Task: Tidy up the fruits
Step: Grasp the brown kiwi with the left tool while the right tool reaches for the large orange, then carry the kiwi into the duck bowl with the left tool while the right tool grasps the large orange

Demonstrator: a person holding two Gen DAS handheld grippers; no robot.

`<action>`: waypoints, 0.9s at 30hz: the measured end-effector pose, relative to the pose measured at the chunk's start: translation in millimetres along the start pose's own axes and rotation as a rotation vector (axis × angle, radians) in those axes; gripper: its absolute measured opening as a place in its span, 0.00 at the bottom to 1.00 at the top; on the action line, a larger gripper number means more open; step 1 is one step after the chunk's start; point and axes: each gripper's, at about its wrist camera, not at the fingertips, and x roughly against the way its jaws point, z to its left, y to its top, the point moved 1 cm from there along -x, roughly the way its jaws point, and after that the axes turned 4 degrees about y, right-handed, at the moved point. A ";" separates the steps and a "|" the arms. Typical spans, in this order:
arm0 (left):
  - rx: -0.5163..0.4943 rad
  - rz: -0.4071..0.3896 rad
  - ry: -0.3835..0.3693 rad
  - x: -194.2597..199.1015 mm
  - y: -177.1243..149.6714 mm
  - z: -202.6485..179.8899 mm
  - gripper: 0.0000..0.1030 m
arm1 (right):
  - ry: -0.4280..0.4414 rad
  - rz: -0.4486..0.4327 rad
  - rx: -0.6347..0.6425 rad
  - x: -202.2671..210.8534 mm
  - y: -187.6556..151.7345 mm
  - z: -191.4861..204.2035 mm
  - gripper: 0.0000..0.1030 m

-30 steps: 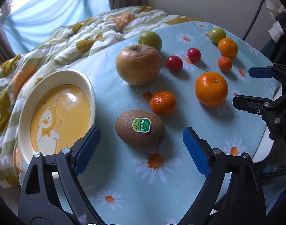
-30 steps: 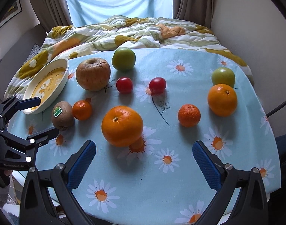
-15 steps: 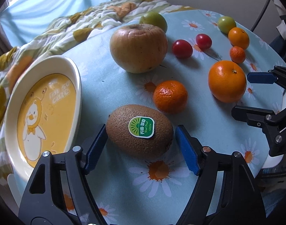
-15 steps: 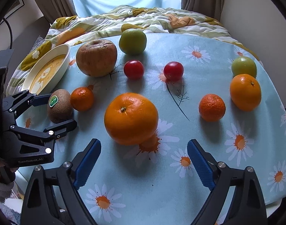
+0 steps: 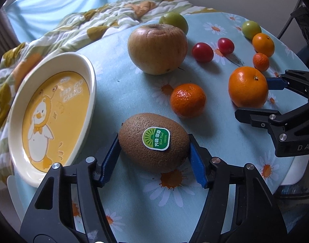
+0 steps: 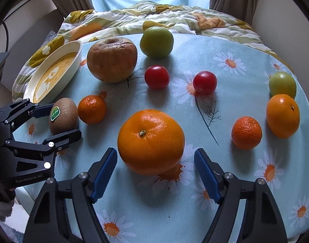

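On the bench [image 6: 225, 208], under its daisy-print cloth, every fruit lies loose and the yellow duck plate [image 5: 89, 93] at my left is bare, so as I judge it the sorting has hardly begun.

My left gripper [image 5: 154, 156] has just been closing, and the kiwi [image 5: 154, 141] with its green sticker sits between its blue fingers [image 5: 111, 158]. Both pads look to be against the kiwi's ends, just beside the plate's rim, though the fruit rests on the cloth, not lifted. I take this as a grip.

My right gripper [image 6: 155, 176] has also just been closing, around the big orange [image 6: 151, 141]. Here a gap shows on each side between the pads and the peel, so these fingers stand open, with the orange between them but not held.

Untouched are the wrinkled brown apple [image 6: 112, 59], the green fruit [image 6: 156, 42] behind it, two red cherry tomatoes [image 6: 157, 77], the small tangerine [image 6: 91, 109] beside the kiwi, and, well apart on the far right, a second tangerine [image 6: 246, 132], another orange [image 6: 283, 115] and a small green fruit [image 6: 282, 84].

What is left, in my reckoning: lift the kiwi to the plate, finish closing on the orange, then deal with the rest one by one. Whether everything is meant for that one plate I cannot say.
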 end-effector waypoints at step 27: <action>0.283 -0.124 0.135 82.0 19.7 3.6 0.67 | 0.106 -0.060 0.178 54.4 34.4 15.2 0.54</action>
